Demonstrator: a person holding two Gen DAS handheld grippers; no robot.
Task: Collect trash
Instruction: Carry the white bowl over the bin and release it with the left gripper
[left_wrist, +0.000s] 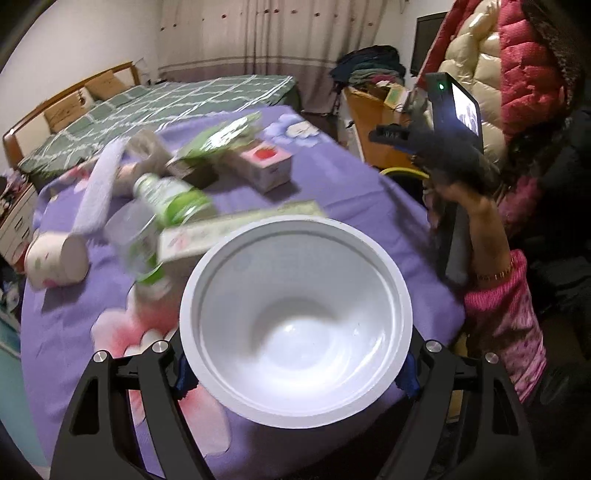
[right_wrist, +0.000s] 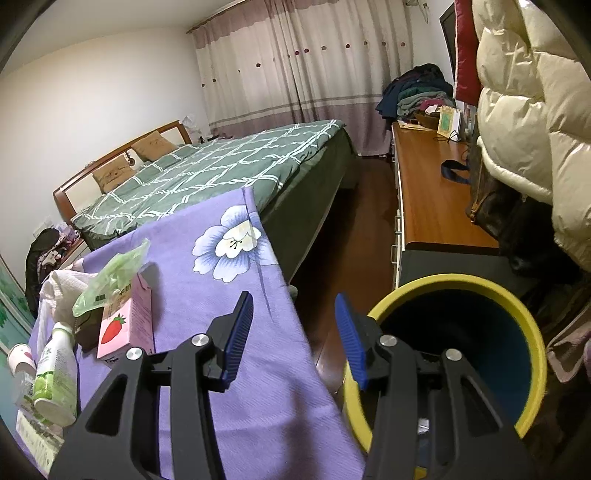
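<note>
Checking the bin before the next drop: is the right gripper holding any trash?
No, the right gripper has nothing between its blue fingers.

The white bowl (left_wrist: 295, 325) looks like smooth, faintly glossy plastic, and the tabletop (left_wrist: 351, 192) wears a matt woven purple cloth printed with flowers. The strawberry carton (right_wrist: 127, 325) is printed paperboard, the green-labelled bottle (right_wrist: 55, 369) glossy plastic, and the yellow-rimmed bin (right_wrist: 532, 332) smooth plastic.

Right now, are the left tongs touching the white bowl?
Touching. The left wrist view shows the left tongs with a blue pad pressed against each side of the white bowl.
</note>
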